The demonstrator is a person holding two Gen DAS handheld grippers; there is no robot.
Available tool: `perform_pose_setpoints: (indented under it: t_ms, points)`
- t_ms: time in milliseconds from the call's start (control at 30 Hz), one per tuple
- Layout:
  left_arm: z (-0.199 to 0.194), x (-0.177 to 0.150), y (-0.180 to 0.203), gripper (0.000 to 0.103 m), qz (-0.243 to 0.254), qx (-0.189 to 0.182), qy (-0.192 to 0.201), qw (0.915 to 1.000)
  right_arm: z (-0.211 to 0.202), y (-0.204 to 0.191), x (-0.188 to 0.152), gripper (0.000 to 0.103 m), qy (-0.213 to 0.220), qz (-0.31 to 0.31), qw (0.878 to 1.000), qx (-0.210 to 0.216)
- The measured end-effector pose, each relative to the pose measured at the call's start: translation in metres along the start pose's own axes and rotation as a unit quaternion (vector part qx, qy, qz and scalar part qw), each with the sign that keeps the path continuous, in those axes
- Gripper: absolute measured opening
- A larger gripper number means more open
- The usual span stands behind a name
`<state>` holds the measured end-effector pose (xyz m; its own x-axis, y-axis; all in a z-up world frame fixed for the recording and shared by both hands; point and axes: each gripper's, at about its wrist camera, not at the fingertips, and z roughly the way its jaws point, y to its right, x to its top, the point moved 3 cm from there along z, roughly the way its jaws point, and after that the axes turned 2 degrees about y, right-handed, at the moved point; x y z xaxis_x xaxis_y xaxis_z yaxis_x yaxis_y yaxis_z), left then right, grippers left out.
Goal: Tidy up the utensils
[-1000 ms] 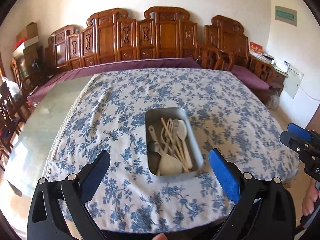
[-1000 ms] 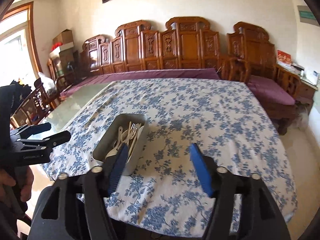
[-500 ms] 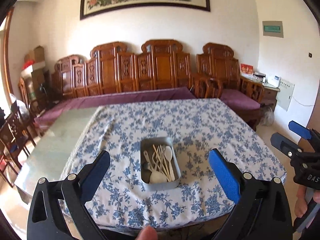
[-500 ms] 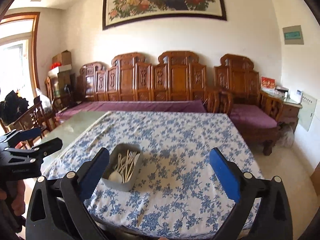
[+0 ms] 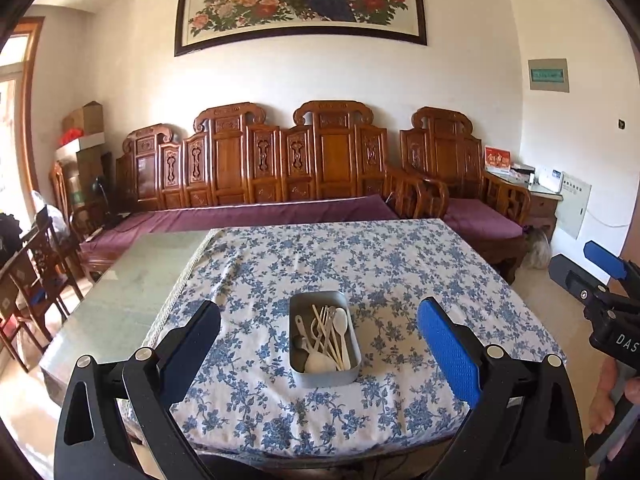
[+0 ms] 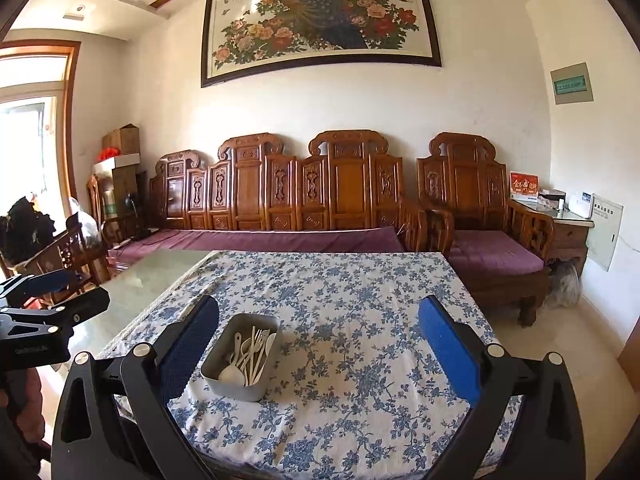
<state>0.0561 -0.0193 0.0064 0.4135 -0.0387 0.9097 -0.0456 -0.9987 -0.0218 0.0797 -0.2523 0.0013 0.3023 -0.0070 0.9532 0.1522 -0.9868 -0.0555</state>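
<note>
Claws [image 5: 319, 346] backed off tray [image 5: 324, 378].

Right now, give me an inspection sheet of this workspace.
Surface: table, partly bare, mostly under a blue floral tablecloth.
Job's things: grey tray on the cloth, holding spoons, forks and chopsticks mixed together.
Clutter: nothing seen on the table.
Grippers: left gripper open, empty; right gripper open, empty, jaws just opened; both short of the tray.
Cables: nothing seen.
Surroundings: carved wooden bench, flower painting, boxes, side cabinet.
</note>
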Motion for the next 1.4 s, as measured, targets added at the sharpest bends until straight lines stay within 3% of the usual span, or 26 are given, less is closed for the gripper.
perform_pose_setpoints:
  t_ms: [1400]
  points:
    - [-0.0059, 0.0001, 0.0003, 0.095, -0.006, 0.008, 0.009, 0.9999, -0.0009, -0.0021, 0.0004, 0.101, 0.001, 0.003, 1.000, -0.002]
